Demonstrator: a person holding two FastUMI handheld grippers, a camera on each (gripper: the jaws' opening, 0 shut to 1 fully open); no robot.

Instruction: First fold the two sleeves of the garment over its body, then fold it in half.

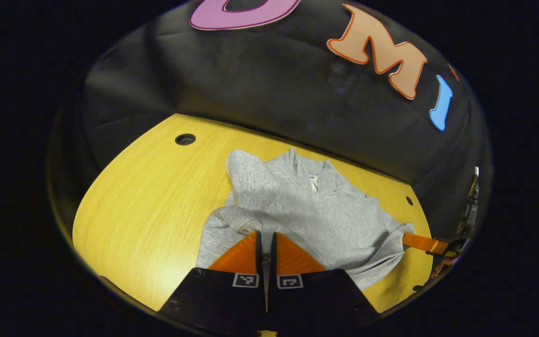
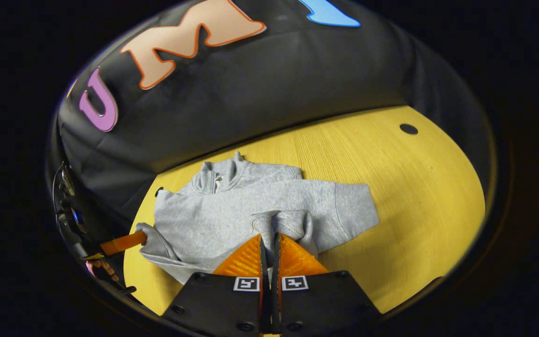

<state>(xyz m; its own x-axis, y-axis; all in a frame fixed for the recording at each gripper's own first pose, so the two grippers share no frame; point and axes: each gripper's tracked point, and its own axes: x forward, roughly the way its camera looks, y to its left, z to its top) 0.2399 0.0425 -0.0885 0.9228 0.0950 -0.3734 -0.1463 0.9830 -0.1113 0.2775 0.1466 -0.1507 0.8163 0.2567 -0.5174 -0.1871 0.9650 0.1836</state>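
A grey fleece sweatshirt with a zip collar (image 2: 232,206) lies on a yellow wood-grain table (image 2: 414,196), one sleeve folded across its body. The right gripper (image 2: 269,238) has its fingers closed together, pinching a bunched grey cuff (image 2: 281,222). The left gripper (image 2: 124,243) reaches the garment's left edge.

place: recording booth | cues: black cloth wall (image 1: 274,93); wooden table (image 1: 148,201)
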